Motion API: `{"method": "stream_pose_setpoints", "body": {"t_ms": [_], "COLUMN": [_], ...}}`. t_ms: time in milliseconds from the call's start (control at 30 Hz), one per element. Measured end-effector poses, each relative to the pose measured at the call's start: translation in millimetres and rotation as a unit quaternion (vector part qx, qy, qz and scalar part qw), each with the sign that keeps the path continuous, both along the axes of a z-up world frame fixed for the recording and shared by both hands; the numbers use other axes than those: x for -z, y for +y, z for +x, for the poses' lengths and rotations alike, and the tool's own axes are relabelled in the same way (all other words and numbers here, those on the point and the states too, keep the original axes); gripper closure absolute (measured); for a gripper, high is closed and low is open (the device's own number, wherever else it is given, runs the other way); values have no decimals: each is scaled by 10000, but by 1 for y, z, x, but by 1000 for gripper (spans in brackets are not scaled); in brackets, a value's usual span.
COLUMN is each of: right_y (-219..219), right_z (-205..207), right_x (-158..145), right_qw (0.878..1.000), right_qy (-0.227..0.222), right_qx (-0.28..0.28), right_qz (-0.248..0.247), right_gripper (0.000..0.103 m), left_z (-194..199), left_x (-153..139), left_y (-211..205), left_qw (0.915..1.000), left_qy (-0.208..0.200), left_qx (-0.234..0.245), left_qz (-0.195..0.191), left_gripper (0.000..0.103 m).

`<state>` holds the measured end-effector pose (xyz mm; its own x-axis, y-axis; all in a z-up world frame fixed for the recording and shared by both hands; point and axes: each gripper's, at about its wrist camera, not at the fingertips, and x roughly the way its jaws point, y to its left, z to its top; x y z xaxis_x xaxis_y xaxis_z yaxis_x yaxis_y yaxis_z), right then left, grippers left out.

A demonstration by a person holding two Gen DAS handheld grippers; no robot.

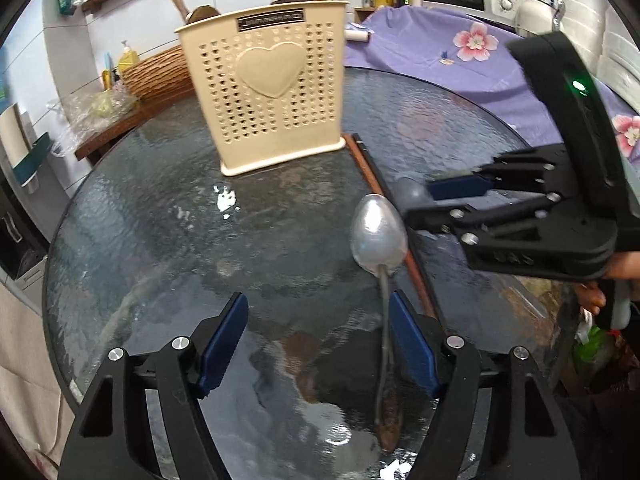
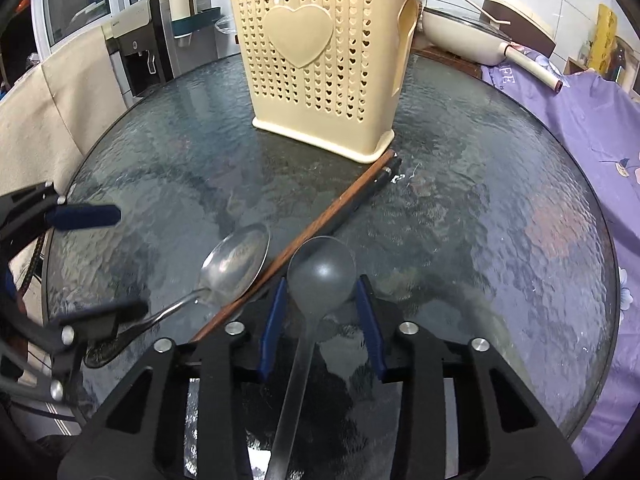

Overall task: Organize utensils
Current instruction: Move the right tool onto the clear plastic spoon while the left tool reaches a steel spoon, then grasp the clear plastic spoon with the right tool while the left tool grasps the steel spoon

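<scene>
Right tool [image 2: 322,322] half open, straddling grey ladle [image 2: 320,272] neck, not gripping; handle runs 6–12 o'clock. Left tool [image 1: 318,344] wide, empty, steel spoon [image 1: 378,232] handle beside right pad. Holder [image 2: 320,60] at 12 o'clock on tabletop [image 2: 500,240].

A: Where does the left wrist camera sit?

B: Just behind the left gripper [image 1: 318,346], looking steeply down and forward across the glass table [image 1: 160,216], close to it. The holder [image 1: 266,84] stands ahead; the right gripper [image 1: 432,200] enters from the right edge.

A: And the right wrist camera?

B: Same arrangement behind the right gripper [image 2: 322,324], equally low and near, facing the holder [image 2: 320,60]. The left gripper [image 2: 116,264] shows at its left edge.

A: What overlaps?

B: The table, holder, metal spoon [image 1: 378,232], grey spoon [image 2: 322,276] and chopsticks [image 2: 332,204].
</scene>
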<state>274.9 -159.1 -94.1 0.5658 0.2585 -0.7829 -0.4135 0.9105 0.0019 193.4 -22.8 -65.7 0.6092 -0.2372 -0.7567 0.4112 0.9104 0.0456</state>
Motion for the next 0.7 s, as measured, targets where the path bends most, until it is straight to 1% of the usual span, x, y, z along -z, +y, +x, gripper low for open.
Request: {"method": "stream_pose_setpoints", "body": {"t_ms": [100, 300, 367, 400, 467, 567, 700], "right_y": [-1, -7, -11, -12, -14, -17, -23], "right_z": [0, -2, -4, -6, -9, -12, -13], "right_x": [0, 0, 0, 0, 0, 0, 0], "right_qw": [10000, 9999, 9999, 9998, 9997, 9996, 9993], "right_qy": [-13, 22, 31, 45, 68, 79, 78], "right_qx": [-38, 35, 54, 57, 45, 36, 68], "right_qz": [-6, 105, 152, 187, 244, 282, 353], "right_gripper": [67, 68, 68, 68, 68, 68, 68], "left_z": [-4, -12, -13, -12, -10, -4, 9], "left_x": [1, 8, 11, 11, 10, 9, 9], "left_y": [-6, -14, -18, -19, -19, -24, -32], "left_qw": [9998, 9988, 9981, 9982, 9983, 9982, 9985], "left_qy": [-1, 132, 140, 121, 155, 140, 245], "left_qx": [107, 358, 430, 426, 416, 408, 431], "left_qz": [165, 317, 408, 396, 373, 413, 253], "left_gripper": [33, 37, 42, 43, 49, 49, 48]}}
